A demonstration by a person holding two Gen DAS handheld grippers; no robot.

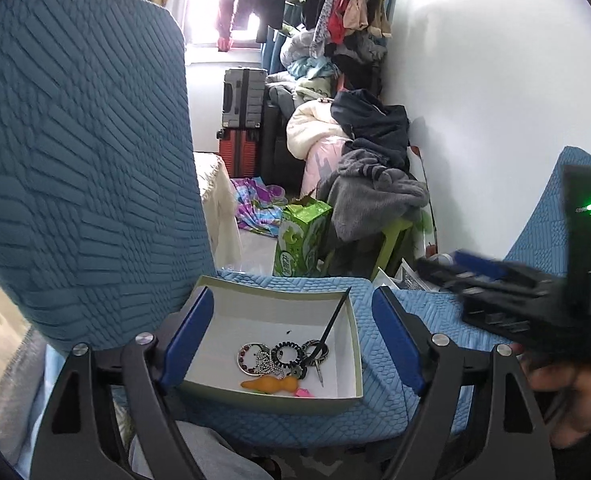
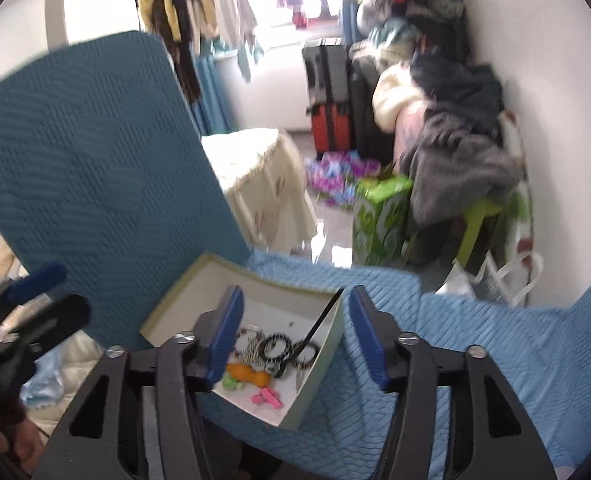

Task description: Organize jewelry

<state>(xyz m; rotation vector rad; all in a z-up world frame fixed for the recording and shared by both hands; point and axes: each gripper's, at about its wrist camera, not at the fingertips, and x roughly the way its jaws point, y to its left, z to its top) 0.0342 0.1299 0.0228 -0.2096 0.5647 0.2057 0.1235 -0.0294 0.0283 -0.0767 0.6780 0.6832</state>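
The box, a shallow white tray with a pale green outside, sits on the blue quilted seat of a sofa, near the seat's left end and close under the upright blue cushion. The jewelry lies bunched toward the box's near edge: a round ring set with red stones, a beaded silver chain over it, a black coil band, and another dark ring beside that. A thin black stick leans from this pile up to the box's far right corner. In front of the rings lie an orange piece and a small pink piece; the right wrist view also shows a green bit next to the orange one.

The left claw is spread wide and grasps nothing; its blue pads stand either side of the box, above it. The right claw is likewise released, one pad over the box's inside and the other out over the seat past the box's right wall. Whether either claw touches the box cannot be told. In the left view the right claw's body shows blurred at the right edge, with a green light lit.

Beyond the seat's far edge stand a green carton, a heap of grey and dark clothes, and suitcases by the window.
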